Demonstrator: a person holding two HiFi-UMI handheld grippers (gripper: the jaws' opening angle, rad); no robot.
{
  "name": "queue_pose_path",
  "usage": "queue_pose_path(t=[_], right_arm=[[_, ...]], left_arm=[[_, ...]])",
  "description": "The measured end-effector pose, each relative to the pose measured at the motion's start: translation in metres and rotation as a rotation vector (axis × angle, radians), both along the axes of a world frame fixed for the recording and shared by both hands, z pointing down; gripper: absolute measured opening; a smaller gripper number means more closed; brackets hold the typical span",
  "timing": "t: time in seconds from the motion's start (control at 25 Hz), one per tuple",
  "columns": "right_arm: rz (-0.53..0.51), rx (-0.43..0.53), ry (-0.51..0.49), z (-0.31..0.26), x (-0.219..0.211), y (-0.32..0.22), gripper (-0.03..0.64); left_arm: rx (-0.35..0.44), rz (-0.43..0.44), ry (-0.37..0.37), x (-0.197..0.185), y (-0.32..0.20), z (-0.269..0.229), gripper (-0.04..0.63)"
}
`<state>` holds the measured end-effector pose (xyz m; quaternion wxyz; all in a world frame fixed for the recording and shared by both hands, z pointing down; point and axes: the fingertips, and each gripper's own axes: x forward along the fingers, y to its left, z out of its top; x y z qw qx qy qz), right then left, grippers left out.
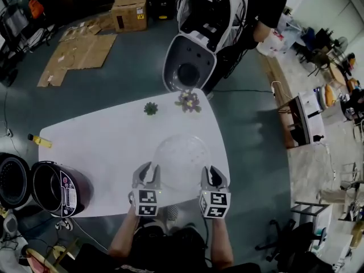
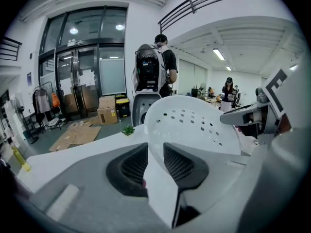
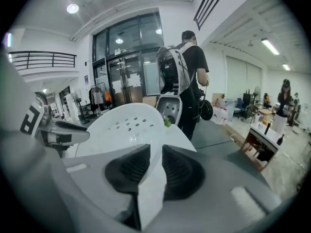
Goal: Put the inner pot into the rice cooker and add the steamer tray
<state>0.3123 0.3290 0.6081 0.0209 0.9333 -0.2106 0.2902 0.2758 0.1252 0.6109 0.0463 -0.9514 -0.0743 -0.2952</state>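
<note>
Head view, looking down: white tabletop [image 1: 102, 135] noted, with steamer tray [image 1: 182, 159] held above its near right part. Gripped at two points on the near rim, by left hand-held gripper [image 1: 146, 170] on the left side and right hand-held gripper [image 1: 214, 174] on the right.

Left gripper view: both pads clamped on the thin white rim, with the tray's perforated bowl tilted up beyond them. Right gripper view: same finding, pads closed on the rim.

Rice cooker [image 1: 60, 189] located at the tabletop's near left edge, well apart from the tray, with lid [image 1: 12, 181] swung open to the left. Opening dark; unable to tell whether the inner pot sits inside.

Also recorded: small green plant [image 1: 151, 108] and flower cluster [image 1: 188, 101] near the far edge, yellow bottle [image 1: 40, 141] by the far left corner, and person with a backpack [image 3: 182, 76] standing beyond the tabletop.
</note>
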Motion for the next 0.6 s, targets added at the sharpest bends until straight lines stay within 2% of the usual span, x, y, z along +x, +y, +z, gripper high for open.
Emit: queue_pose_path(t=[0.6], right_arm=[[-0.101,0.059,0.168,-0.074,-0.072,-0.003,0.074]], left_arm=[[0.047,-0.118,0.161,-0.093,0.0,-0.077,0.104]])
